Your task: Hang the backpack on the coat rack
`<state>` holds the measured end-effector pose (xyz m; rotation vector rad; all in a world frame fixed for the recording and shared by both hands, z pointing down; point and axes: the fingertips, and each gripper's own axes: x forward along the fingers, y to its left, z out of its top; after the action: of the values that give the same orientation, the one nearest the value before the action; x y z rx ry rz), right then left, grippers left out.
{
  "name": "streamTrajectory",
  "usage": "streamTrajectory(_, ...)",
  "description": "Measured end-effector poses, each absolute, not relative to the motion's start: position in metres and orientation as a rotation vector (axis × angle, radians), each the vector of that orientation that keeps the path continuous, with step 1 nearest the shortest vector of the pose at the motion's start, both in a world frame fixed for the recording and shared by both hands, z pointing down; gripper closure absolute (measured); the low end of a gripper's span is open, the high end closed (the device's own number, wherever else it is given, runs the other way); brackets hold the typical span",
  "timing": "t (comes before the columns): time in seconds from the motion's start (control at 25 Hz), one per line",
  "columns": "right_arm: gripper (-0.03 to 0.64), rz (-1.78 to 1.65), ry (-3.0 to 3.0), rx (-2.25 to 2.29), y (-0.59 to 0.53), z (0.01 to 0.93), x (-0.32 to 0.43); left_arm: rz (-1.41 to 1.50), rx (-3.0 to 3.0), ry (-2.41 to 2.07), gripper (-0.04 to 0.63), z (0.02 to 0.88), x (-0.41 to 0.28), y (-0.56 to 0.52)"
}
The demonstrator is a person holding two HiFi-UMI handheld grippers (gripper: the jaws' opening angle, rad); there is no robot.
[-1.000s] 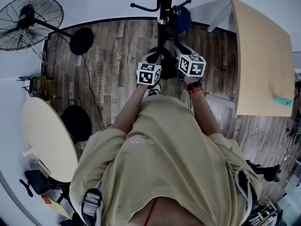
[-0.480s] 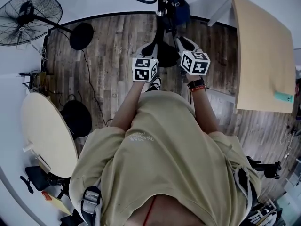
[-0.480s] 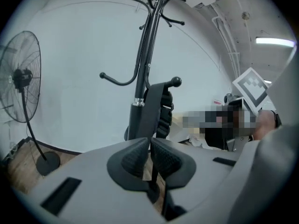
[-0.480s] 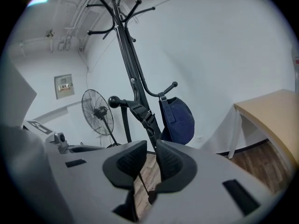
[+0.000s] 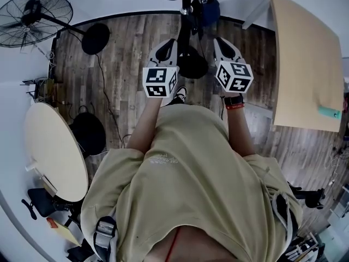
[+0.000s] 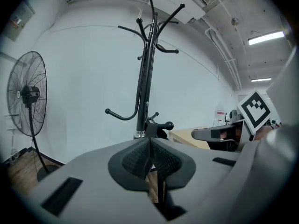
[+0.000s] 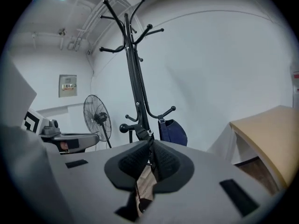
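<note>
Here, your left pads [image 6: 135, 158]: pressed together, with a thin dark strap [image 6: 159, 190] pinched in the seam and trailing down beneath them.
Left gripper [image 6: 149, 148]: aimed at the coat rack [image 6: 144, 87], whose pole rises just beyond the tips.
Your right pads [image 7: 167, 161]: closed as well, on a buckled strap [image 7: 141, 135] that runs from the pole down into the seam.
Right gripper [image 7: 150, 153]: pointed at the same pole, a little to its right side.
Backpack [image 7: 173, 133]: navy, hanging from a low hook [image 7: 172, 109] on the right side of the rack, off the floor, close to the white wall.
Marker cubes: the left cube [image 5: 159, 82] and the right cube [image 5: 234, 76] sit apart, one on each side of the rack base [image 5: 192, 64].
Floor [image 5: 131, 64]: dark wood planks; the rack stands at its far edge, against the wall.
Fan [image 5: 34, 19]: at the far left corner of the floor, well apart from the rack.
Round table [image 5: 54, 152]: along the left edge, near you.
Rectangular table [image 5: 305, 59]: along the right edge, its far corner near the backpack.
</note>
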<state>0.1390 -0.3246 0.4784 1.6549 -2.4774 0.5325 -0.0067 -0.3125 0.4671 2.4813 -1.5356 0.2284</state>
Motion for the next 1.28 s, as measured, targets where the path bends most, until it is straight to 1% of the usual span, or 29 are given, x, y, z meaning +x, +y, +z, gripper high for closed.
streamTrajectory(0.28,0.601,0.433,-2.503,1.680,-0.309,0.460,0.139,0.155,2.497,-1.574,0.571,0.446,-0.010,-0.299)
streamTrajectory(0.48,0.601,0.342,-2.517,1.669,-0.305,0.453,0.132,0.141,2.512,-1.583,0.571,0.445,-0.004,-0.295)
streamTrajectory(1.0,0.601,0.356,-2.580,1.637,-0.317,0.436,0.112,0.086,2.555,-1.631,0.571,0.421,-0.001,-0.309)
streamTrajectory(1.28,0.601,0.363,-2.583,1.655,-0.326,0.435,0.112,0.078,2.561,-1.617,0.571,0.422,-0.005,-0.315)
